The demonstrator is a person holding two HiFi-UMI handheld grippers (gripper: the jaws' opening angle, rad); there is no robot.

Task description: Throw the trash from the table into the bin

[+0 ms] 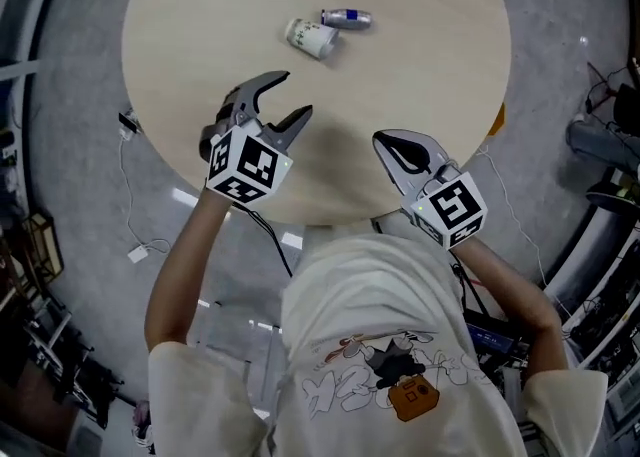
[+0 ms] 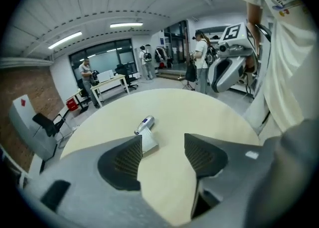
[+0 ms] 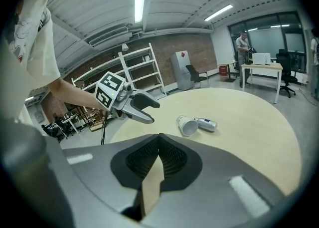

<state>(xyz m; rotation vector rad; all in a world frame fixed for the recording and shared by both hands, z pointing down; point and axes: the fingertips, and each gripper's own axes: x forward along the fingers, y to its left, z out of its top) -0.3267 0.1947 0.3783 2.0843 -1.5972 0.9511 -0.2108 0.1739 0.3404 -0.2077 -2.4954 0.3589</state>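
A white paper cup (image 1: 311, 37) lies on its side on the round wooden table (image 1: 200, 5), with a small silver-and-blue can (image 1: 346, 18) lying just beyond it. My left gripper (image 1: 292, 97) hovers over the table's near left part, jaws spread wide with nothing between them; cup (image 2: 148, 141) and can (image 2: 145, 123) show ahead past its left jaw. My right gripper (image 1: 385, 143) is shut and empty over the table's near edge. In the right gripper view the cup (image 3: 187, 125) and can (image 3: 206, 124) lie ahead, and the left gripper (image 3: 149, 113) hangs to their left.
Grey floor surrounds the table, with cables (image 1: 135, 245) at the left and dark equipment (image 1: 610, 135) at the right. Far off stand desks and chairs (image 2: 112, 83), metal shelving (image 3: 119, 75) and several people (image 2: 200, 61). No bin shows in any view.
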